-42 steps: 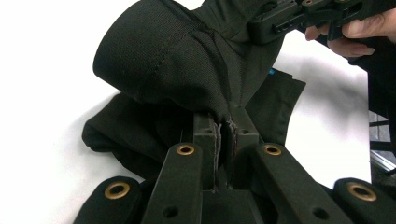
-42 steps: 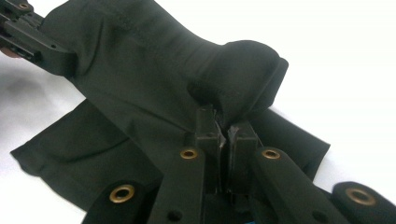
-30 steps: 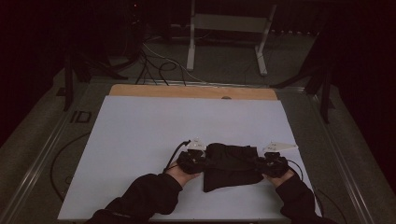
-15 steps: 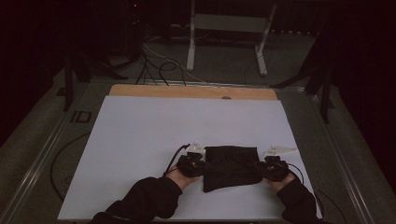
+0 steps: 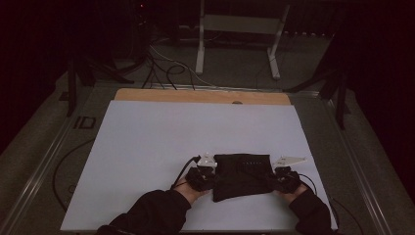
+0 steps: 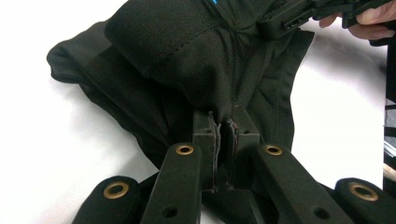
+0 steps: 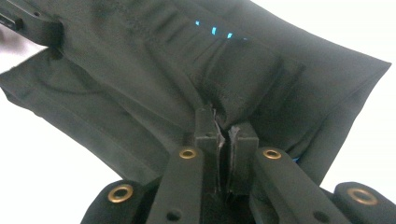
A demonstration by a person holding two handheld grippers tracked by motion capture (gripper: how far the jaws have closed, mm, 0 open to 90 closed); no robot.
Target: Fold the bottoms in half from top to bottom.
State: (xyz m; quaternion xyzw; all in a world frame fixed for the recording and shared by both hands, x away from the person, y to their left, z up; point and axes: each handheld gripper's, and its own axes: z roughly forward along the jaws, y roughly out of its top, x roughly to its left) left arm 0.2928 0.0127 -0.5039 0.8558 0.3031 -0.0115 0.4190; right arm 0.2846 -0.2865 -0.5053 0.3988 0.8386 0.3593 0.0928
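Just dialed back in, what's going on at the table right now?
A person is working a black garment on the white table with both tools. The left tool and the right tool are each shut on a pinch of fabric at opposite ends. The garment lies folded near the table's front edge.

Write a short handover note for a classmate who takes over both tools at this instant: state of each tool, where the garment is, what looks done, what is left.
Left tool: jaws shut on a pinch of the black garment at its left edge.
Right tool: jaws shut on the same garment at its right edge.
Garment: lying folded into a compact rectangle near the front of the white table sheet, held between the two tools.
Done: it appears already folded at least once; both edges are gripped.
Left: probably one more fold or a smoothing pull, then release. Keep both grips level so that the layers do not slip.
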